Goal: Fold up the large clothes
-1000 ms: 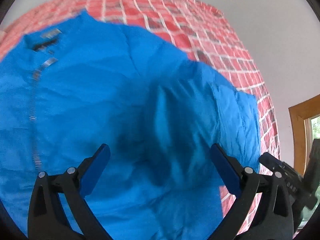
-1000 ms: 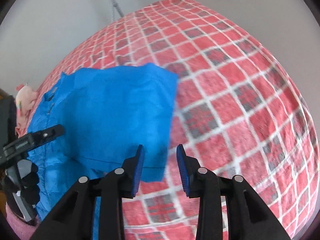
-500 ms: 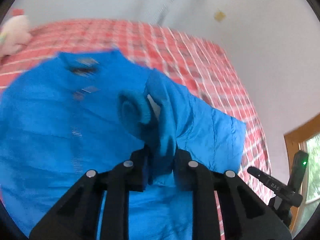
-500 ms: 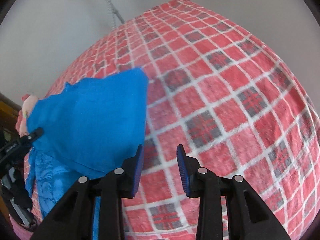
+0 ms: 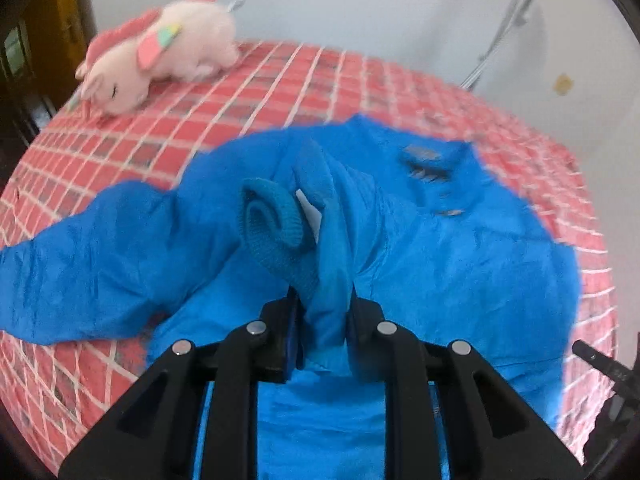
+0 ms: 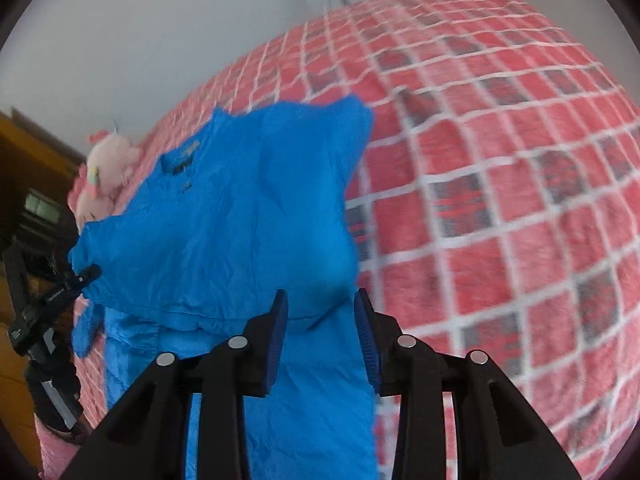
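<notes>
Left tool is clamped on the jacket cuff; right tool is spread, empty; the sleeve should be laid flat across the chest.

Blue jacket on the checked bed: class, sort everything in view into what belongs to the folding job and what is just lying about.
Part of the job:
- blue jacket
- its sleeve cuff
- left gripper, shut on the sleeve
- right gripper, open above the jacket
- checked bedcover underneath

Just lying about:
- pink plush toy
- metal stand by the wall
</notes>
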